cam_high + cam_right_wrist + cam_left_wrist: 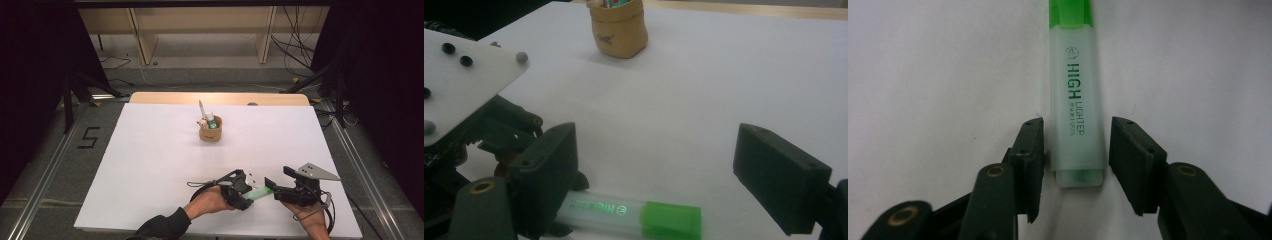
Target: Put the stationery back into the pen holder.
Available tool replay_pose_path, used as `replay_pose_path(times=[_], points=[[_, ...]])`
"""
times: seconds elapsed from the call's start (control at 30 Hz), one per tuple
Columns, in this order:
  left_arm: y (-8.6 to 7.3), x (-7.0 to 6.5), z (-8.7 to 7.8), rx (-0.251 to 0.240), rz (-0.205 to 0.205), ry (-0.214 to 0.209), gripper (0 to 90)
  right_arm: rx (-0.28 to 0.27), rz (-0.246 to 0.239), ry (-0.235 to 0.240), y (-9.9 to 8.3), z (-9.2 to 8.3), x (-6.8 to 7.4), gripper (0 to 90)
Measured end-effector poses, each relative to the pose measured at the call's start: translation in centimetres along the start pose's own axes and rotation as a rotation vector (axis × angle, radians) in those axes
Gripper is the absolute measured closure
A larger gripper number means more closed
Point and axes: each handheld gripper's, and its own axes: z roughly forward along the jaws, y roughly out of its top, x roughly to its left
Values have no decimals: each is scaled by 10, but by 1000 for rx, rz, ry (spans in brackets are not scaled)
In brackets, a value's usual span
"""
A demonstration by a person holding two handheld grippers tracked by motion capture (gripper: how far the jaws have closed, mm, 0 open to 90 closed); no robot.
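Note:
A green highlighter point(260, 192) lies flat on the white table near its front edge, between my two grippers. In the left gripper view its pale barrel point(1077, 115) runs up between the jaws, with the green cap end farthest away. My left gripper point(1076, 125) is open around the barrel's rear end, the left jaw close beside it and the right jaw apart from it. My right gripper point(656, 135) is wide open above the cap point(671, 220). In the high view the left gripper point(247, 195) and right gripper point(272, 186) face each other.
A small tan pouch point(210, 131) holding pens stands upright at the middle back of the white sheet point(150, 165); it also appears as the tan pouch point(620, 32) in the right gripper view. The table's front edge lies just behind both hands.

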Motion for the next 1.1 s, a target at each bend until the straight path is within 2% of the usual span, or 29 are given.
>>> replay_pose_path(times=[0.1,0.23,0.47,0.63,0.8,0.87,1.1], points=[[3,0,0,16,-16,1,629,1,0,-1,0,0,0,191],[5,-1,0,31,-13,8,651,2,1,-3,0,0,-1,192],[1,1,-2,18,-22,1,658,0,3,-4,0,0,-2,195],[-4,6,-7,7,-28,1,658,1,3,-5,0,0,-1,196],[-10,12,-16,-25,-47,6,658,-2,4,-4,0,0,-1,197],[-13,16,-22,-55,-57,17,658,-4,5,-3,0,0,-1,197],[-33,27,-44,-158,-85,81,658,-11,19,15,0,0,1,196]])
